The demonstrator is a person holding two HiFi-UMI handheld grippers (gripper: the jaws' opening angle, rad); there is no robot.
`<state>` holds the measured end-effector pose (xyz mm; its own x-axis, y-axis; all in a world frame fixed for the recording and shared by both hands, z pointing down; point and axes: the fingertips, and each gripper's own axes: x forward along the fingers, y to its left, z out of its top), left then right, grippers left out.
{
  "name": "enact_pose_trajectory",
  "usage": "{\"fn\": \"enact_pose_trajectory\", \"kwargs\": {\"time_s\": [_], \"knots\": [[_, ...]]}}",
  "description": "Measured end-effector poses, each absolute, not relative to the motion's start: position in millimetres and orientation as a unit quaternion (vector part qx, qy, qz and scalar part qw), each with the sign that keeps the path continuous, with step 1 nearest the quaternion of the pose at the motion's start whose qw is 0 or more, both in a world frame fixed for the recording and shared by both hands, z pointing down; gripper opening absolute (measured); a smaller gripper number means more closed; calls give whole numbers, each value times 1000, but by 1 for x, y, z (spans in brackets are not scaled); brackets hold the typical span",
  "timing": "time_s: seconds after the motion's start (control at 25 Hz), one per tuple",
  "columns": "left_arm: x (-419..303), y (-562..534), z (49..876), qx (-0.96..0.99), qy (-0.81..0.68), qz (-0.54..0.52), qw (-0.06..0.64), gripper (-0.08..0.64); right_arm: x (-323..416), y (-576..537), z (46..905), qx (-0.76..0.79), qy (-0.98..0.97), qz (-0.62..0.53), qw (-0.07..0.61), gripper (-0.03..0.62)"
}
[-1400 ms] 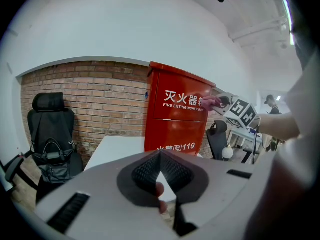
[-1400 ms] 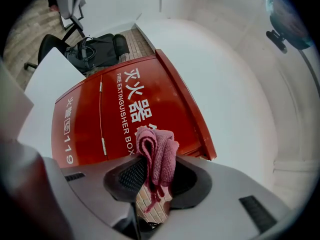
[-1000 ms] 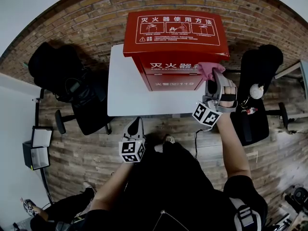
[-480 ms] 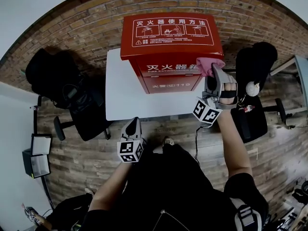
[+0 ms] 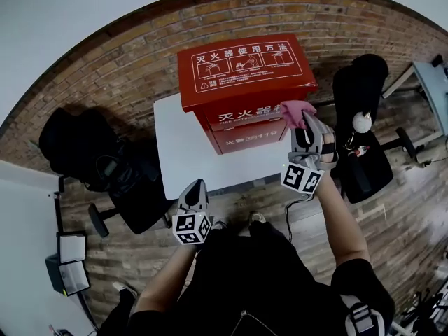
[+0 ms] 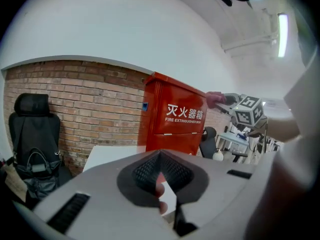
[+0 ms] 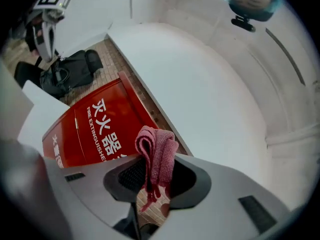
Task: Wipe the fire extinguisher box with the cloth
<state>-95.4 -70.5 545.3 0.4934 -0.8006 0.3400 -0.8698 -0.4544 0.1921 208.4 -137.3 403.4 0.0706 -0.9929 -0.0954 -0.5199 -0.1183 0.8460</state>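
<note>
At the right end of the fire extinguisher box's (image 5: 245, 82) front face, just under the overhanging lid, the right claw (image 5: 304, 122) pinches a folded pink cloth (image 5: 297, 110) between its 2 jaws, the fold standing up out of them and a loose end hanging below. The cloth sits against or just beside the lettered panel; contact cannot be told for certain. From this claw the red box (image 7: 95, 129) lies ahead and to the left, so the unwiped front stretches leftward along the box's long axis, and the next stroke probably calls for a sideways sweep that way with the cloth kept flat on the panel. The box stands at the back of the white surface (image 5: 175, 152). The left claw (image 5: 197, 185) hangs low near the person's body, well apart from the box, jaws closed on nothing, so the right is the nearer one.
</note>
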Motion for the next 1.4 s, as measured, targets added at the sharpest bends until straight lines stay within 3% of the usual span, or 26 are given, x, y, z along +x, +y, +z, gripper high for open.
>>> {"fn": "enact_pose_trajectory", "kwargs": {"time_s": [0.4,0.64,0.92,1.4], "knots": [[-116,-96,492,885,-446,64,115,18,149,-83,396,691,-652,-202,238,117],[-128,-94,476,899,-424,41,105,18,118,-48,412,692,-708,-20,135,114],[-137,-73,463,914,-397,30,81,18,82,-6,429,675,-730,103,39,112],[-167,-39,466,927,-370,24,64,18,18,38,476,674,-721,156,44,110]]}}
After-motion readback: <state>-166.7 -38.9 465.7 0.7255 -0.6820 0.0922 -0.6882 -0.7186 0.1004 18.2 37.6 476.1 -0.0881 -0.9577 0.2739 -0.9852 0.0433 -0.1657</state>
